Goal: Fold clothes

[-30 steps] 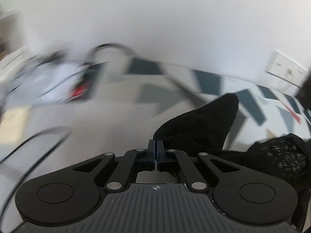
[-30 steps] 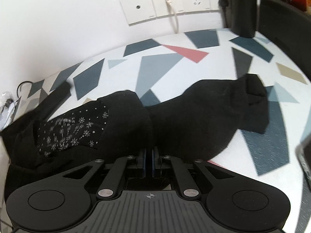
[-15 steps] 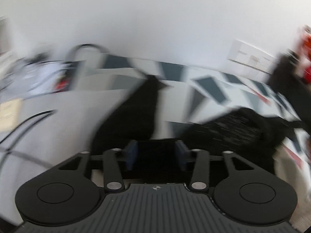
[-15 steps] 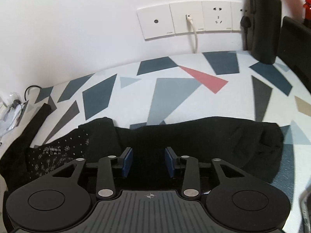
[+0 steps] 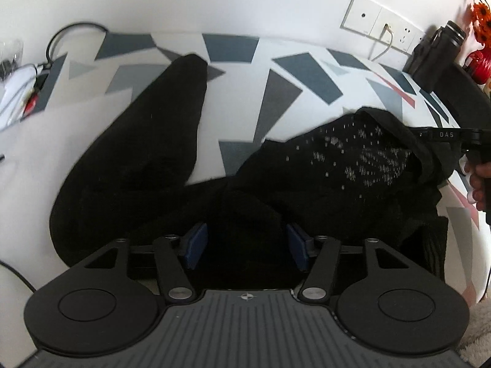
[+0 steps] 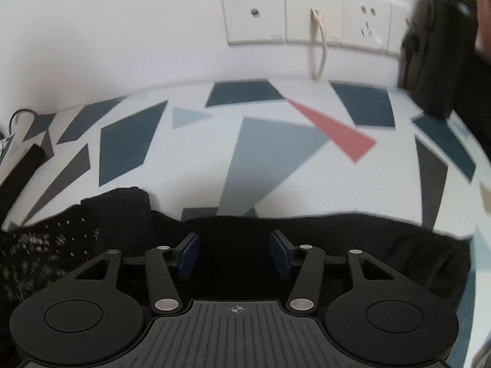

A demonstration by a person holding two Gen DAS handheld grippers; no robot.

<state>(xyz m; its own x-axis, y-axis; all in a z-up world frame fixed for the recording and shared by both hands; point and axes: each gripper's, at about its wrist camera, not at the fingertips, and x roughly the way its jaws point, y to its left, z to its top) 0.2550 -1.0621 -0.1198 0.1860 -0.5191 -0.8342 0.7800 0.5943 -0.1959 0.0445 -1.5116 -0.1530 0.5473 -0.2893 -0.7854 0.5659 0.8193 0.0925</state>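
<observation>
A black garment (image 5: pixel 307 190) with a white-speckled inner panel (image 5: pixel 362 156) lies on the patterned table. One black sleeve (image 5: pixel 153 141) stretches toward the far left. My left gripper (image 5: pixel 245 247) is open, its blue pads either side of a hump of black fabric at the near edge. My right gripper (image 6: pixel 233 256) is open over the garment's near edge (image 6: pixel 307 236); the speckled panel (image 6: pixel 40 242) lies to its left. The right gripper and the hand holding it show at the right edge of the left wrist view (image 5: pixel 472 153).
The table (image 6: pixel 270 153) is white with grey, teal and red shapes. Wall sockets (image 6: pixel 307 18) with a plugged cable sit behind. A black bottle (image 5: pixel 435 49) stands at far right; red flowers (image 5: pixel 481 9) beyond. Cables and white items (image 5: pixel 21 76) lie at far left.
Both grippers were shut on the black garment a second ago; both have opened and let it go. The garment now lies flat on the table. The left view swung right.
</observation>
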